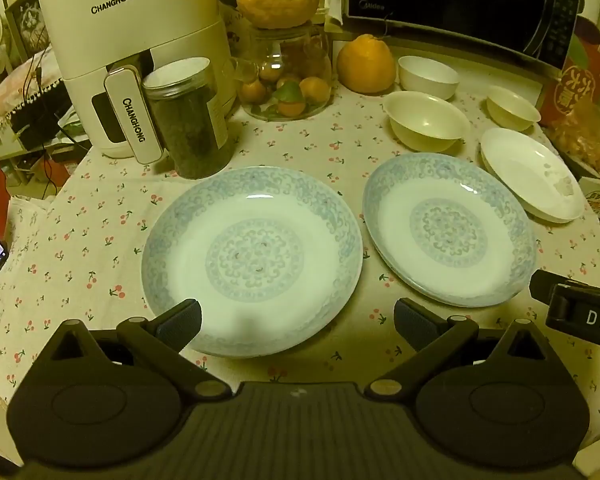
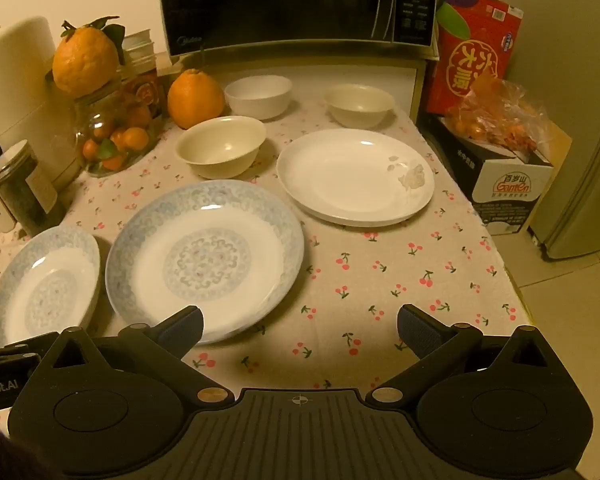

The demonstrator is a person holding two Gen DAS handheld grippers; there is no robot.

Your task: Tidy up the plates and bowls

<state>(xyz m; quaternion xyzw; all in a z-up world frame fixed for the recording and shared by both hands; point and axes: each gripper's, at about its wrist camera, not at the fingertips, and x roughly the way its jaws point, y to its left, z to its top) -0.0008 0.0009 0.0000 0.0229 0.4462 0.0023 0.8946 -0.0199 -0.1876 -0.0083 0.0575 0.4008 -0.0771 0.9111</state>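
On the counter (image 2: 380, 272), under a cherry-print cloth:

- Two blue-patterned plates side by side, not touching: left plate (image 1: 252, 260) at centre of the left wrist view, right plate (image 1: 450, 228) just right of it.
- Plain white plate (image 2: 354, 176), upper right of centre in the right wrist view, near the patterned pair.
- Three bowls behind the plates: cream bowl (image 2: 222, 146), white bowl (image 2: 258, 94), small cream bowl (image 2: 359, 104), each apart.
- Left tongs (image 1: 298, 322), spread wide, empty, low in frame over the left plate's near rim.
- Right tongs (image 2: 300, 324), spread wide, empty, over bare cloth.
- Microwave (image 2: 296, 4), top of frame.
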